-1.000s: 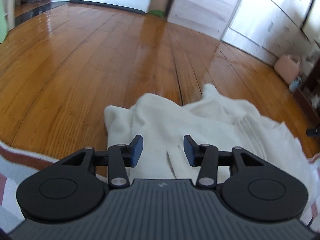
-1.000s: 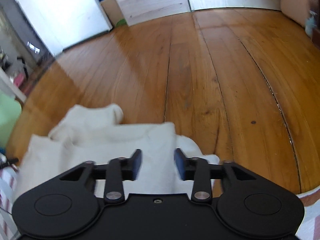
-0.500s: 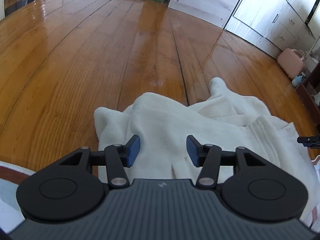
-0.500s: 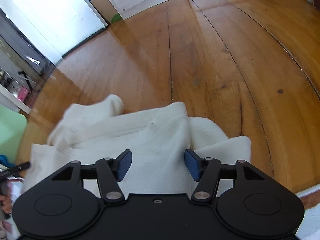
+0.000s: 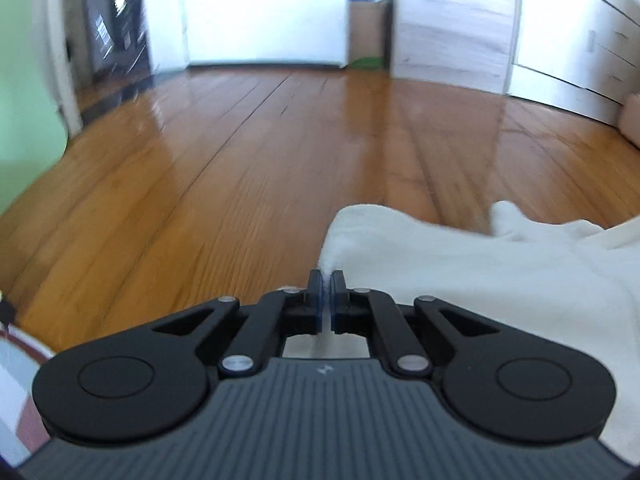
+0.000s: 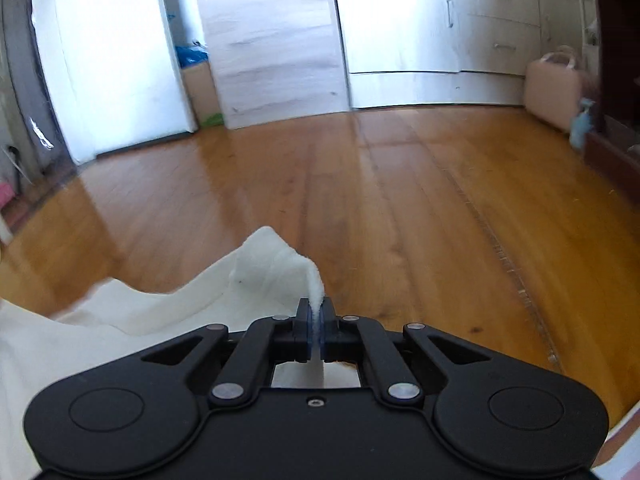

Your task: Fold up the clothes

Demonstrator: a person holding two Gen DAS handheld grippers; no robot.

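Note:
A cream-white fleecy garment (image 5: 472, 264) is lifted off the wooden floor. In the left wrist view it spreads to the right of my left gripper (image 5: 327, 280), which is shut on the garment's left edge. In the right wrist view the garment (image 6: 132, 320) hangs to the left, and my right gripper (image 6: 316, 312) is shut on a pinched fold of its right edge. Both pairs of blue pads are pressed together with cloth between them. The garment's lower part is hidden behind the gripper bodies.
Wooden plank floor (image 5: 240, 168) stretches ahead. A striped rug edge (image 5: 16, 364) lies at lower left. White drawers (image 6: 492, 20), a pink case (image 6: 554, 88), a cardboard box (image 5: 368, 36) and a green surface (image 5: 24, 120) stand around the room.
Both grippers were open above the garment lying on the floor. Now both have shut on its edges and tilted up, raising the cloth; the views now look across the room.

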